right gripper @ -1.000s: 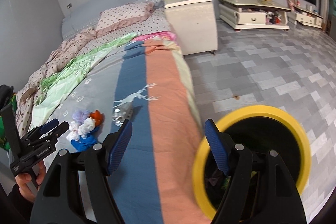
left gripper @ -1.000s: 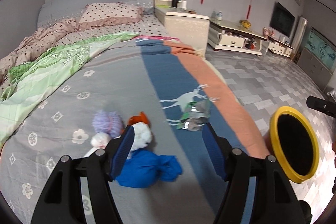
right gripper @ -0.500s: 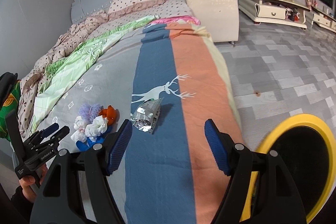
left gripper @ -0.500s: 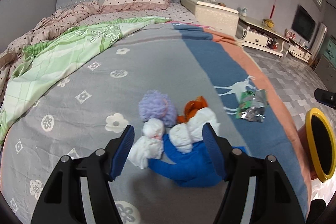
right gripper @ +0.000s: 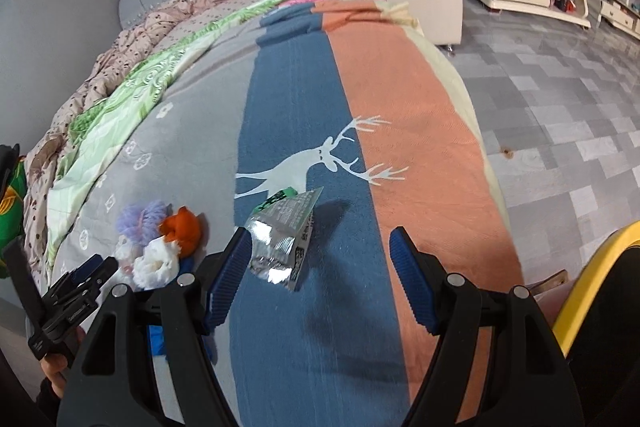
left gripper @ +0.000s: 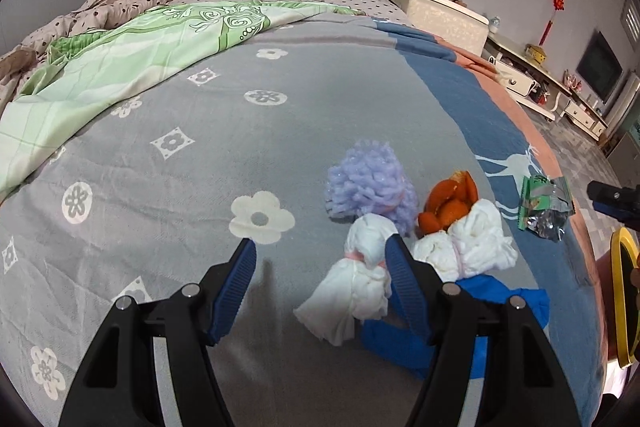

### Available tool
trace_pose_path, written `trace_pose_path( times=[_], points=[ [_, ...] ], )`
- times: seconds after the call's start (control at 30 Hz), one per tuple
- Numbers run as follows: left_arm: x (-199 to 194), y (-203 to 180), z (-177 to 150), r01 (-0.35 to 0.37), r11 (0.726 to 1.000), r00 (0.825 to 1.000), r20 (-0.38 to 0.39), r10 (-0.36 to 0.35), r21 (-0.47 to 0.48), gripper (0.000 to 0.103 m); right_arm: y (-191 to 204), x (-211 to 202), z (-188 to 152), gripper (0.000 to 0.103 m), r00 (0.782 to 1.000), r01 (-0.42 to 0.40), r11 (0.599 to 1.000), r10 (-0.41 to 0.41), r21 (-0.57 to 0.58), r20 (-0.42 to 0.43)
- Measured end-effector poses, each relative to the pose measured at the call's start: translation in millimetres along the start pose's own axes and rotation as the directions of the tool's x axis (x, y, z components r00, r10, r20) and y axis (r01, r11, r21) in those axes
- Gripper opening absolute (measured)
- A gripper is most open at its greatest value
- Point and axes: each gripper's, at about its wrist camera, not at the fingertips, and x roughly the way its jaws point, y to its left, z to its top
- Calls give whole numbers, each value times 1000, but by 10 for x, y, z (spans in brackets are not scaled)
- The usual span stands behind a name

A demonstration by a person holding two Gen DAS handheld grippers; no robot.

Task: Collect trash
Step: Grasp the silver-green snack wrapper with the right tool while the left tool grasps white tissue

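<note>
1. Left gripper (left gripper: 320,271): jaws wide apart, holding nothing, low over the bed (left gripper: 200,147); its right pad overlaps a white tissue wad (left gripper: 356,283) at lower centre.
2. Right gripper (right gripper: 320,263): jaws wide apart, empty; foil wrapper (right gripper: 282,239) lies on the blue stripe just beside its left pad.
3. Yellow-rimmed bin (right gripper: 592,291) at lower right edge.

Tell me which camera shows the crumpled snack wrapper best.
The right wrist view: the snack wrapper lies close and large by the right gripper, foil and print visible. The left wrist view shows it small, far right, near the frame edge.
</note>
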Motion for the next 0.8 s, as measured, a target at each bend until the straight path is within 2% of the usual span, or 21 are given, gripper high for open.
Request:
trace_pose_path(
  times=[0.2, 0.43, 0.63, 0.7, 0.8],
  points=[
    [93, -74, 36, 29, 999, 1000, 7, -29, 27, 64, -46, 278, 73, 68, 1000, 10, 998, -9, 57, -21],
    [202, -194, 29, 37, 997, 999, -3, -37, 75, 63, 39, 474, 71, 68, 999, -20, 999, 22, 33, -44],
    [275, -313, 11, 71, 991, 997, -20, -70, 112, 42, 169, 525, 44, 64, 998, -36, 999, 36, -12, -55],
    [288, -354, 4, 84, 989, 996, -25, -81, 125, 31, 213, 550, 26, 61, 997, -45, 999, 43, -27, -66],
    [288, -400, -14, 82, 986, 997, -18, -80, 148, 29, 272, 583, 7, 49, 996, -54, 997, 50, -49, -77]
  ],
)
